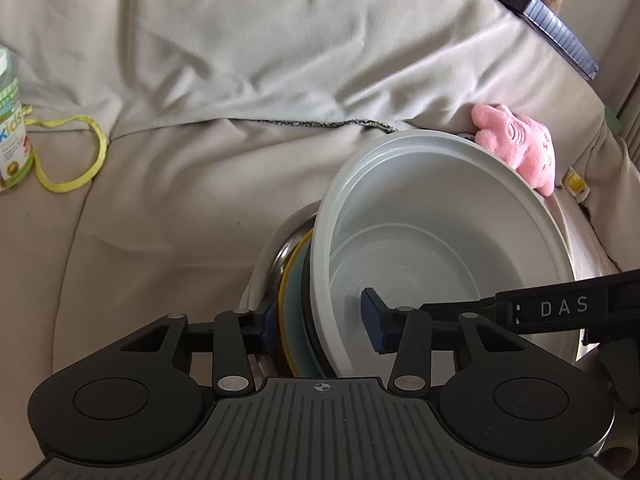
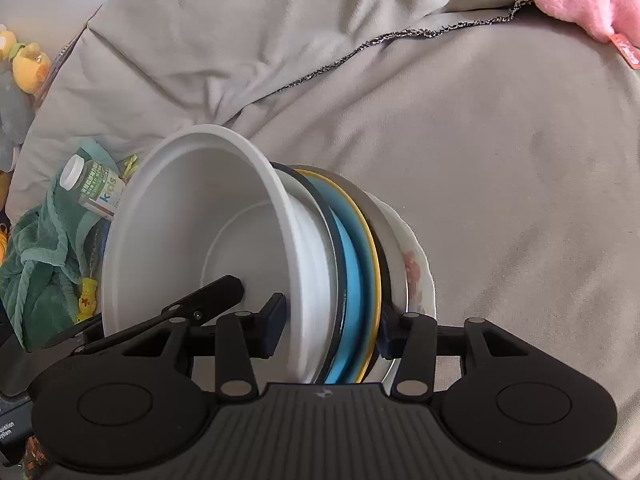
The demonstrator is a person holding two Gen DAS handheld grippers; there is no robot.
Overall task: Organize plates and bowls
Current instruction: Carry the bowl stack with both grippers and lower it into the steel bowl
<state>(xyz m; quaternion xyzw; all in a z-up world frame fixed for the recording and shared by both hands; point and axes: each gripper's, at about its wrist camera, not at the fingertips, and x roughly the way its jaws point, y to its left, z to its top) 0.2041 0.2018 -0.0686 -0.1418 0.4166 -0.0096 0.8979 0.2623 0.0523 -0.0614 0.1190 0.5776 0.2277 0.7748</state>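
Gripping a nested stack of dishes from both sides, two handheld grippers hold it on edge over a grey bed sheet point(image 2: 500, 200). The stack sits low and central in both views. A white bowl point(image 2: 192, 232) faces the cameras, and behind it come a white plate, a blue plate point(image 2: 354, 280) with a yellow rim, a dark dish and a flowered plate point(image 2: 416, 276).

The right gripper point(image 2: 332, 328) is partly closed, one pad inside the bowl and the other on the back of the stack, so it appears to clamp the whole set. The left gripper point(image 1: 320, 320) straddles the same stack about half open. One finger is inside the bowl, the other behind the plates. I cannot tell whether its pads press yet.

This looks like the carrying step, the dishes already gathered. The next move likely needs a firm two-sided hold, then setting the stack down flat without letting plates slide.

Only the right view shows the layers clearly, plus a green towel point(image 2: 36, 272) and a bottle point(image 2: 92, 186) at left. Only the left view shows a yellow ribbon point(image 1: 76, 152) at left and a dark book point(image 1: 552, 20) at upper right. A pink plush point(image 1: 516, 140) appears in both.
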